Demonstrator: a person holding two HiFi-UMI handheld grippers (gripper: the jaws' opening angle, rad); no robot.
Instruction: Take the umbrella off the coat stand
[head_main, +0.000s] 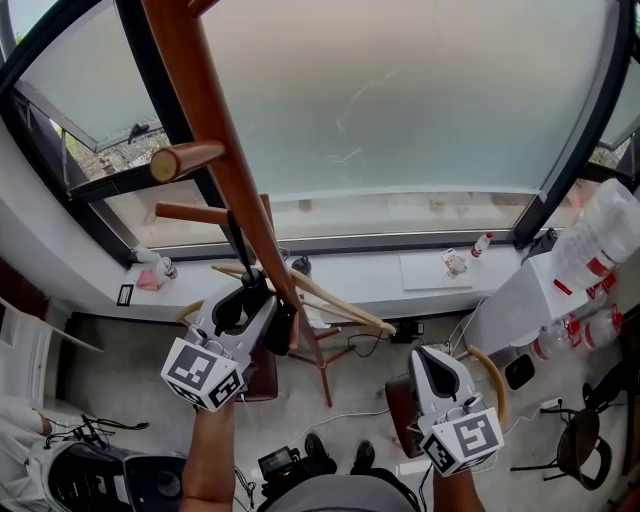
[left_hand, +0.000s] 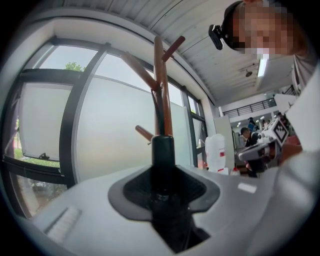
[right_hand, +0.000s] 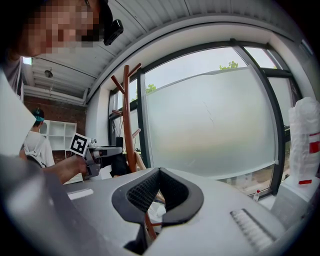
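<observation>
A brown wooden coat stand (head_main: 215, 130) with angled pegs rises in front of a frosted window; it also shows in the left gripper view (left_hand: 162, 90) and the right gripper view (right_hand: 127, 120). A black folded umbrella (head_main: 240, 250) hangs against its pole. My left gripper (head_main: 247, 298) is shut on the umbrella, whose rounded black end (left_hand: 162, 147) sticks up between the pads. My right gripper (head_main: 432, 362) hangs lower right, away from the stand, jaws shut with nothing in them. From the right gripper view the left gripper (right_hand: 102, 152) sits beside the pole.
Large water bottles (head_main: 600, 250) are stacked at the right. A white window sill (head_main: 430, 270) holds small items and a pink object (head_main: 150, 280). Light wooden sticks (head_main: 335, 305) lean by the stand's legs. Cables lie on the floor; a chair (head_main: 580, 440) stands far right.
</observation>
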